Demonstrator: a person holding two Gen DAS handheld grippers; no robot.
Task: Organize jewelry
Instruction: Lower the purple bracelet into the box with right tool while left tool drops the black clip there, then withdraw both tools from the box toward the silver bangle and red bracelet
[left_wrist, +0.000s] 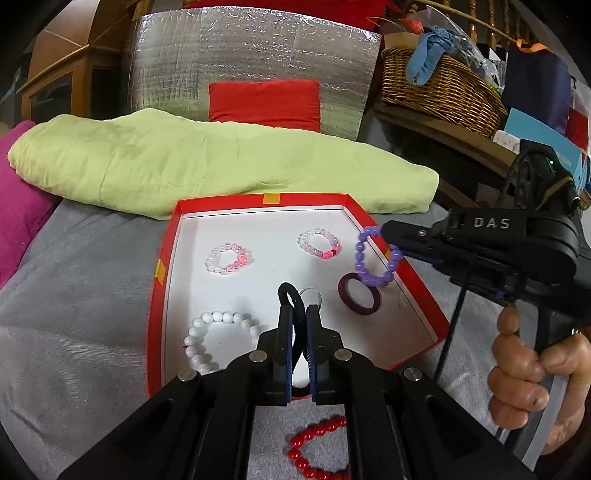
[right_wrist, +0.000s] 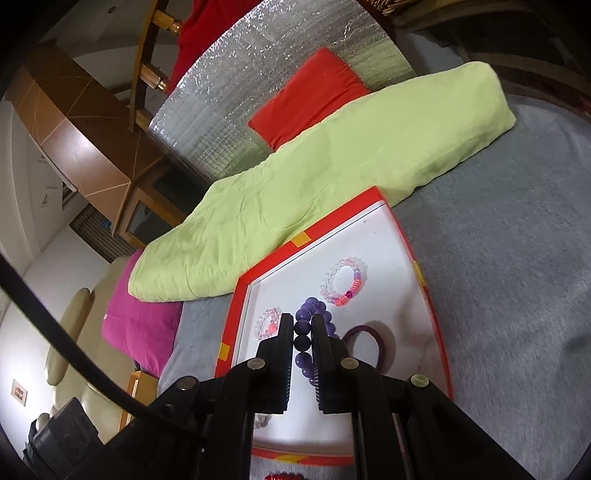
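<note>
**Two bracelets gripped over the red tray**

Left wrist view first: we see the red tray (left_wrist: 162, 273) with its white floor lying on the grey blanket (left_wrist: 74, 295). Inside it rest two pink-and-clear bead bracelets, one (left_wrist: 228, 259) toward the tray's far left and another (left_wrist: 318, 243) toward its far right, a white bead bracelet (left_wrist: 218, 338) at the near left, and a dark maroon ring (left_wrist: 359, 299) by the right wall.

Our left gripper (left_wrist: 298, 314) is clamped on a black band (left_wrist: 291, 295) above the tray's near middle, with a small metal ring (left_wrist: 312, 294) showing just behind it. Our right gripper (left_wrist: 388, 230) pinches the purple bead bracelet (left_wrist: 373, 258), which hangs over the tray's right wall, its lower beads overlapping the maroon ring in this view. From the right wrist view the purple beads (right_wrist: 303, 332) sit squeezed between the fingers (right_wrist: 284, 332).

A red bead bracelet (left_wrist: 314, 450) lies on the blanket outside the tray's near edge. Beyond the tray's far edge we find a folded light green cloth (left_wrist: 221, 162), a magenta cushion (left_wrist: 18, 210) to its left, a red cushion (left_wrist: 264, 103) against silver foil sheeting (left_wrist: 251, 55), and a wicker basket (left_wrist: 439, 88) far right.
</note>
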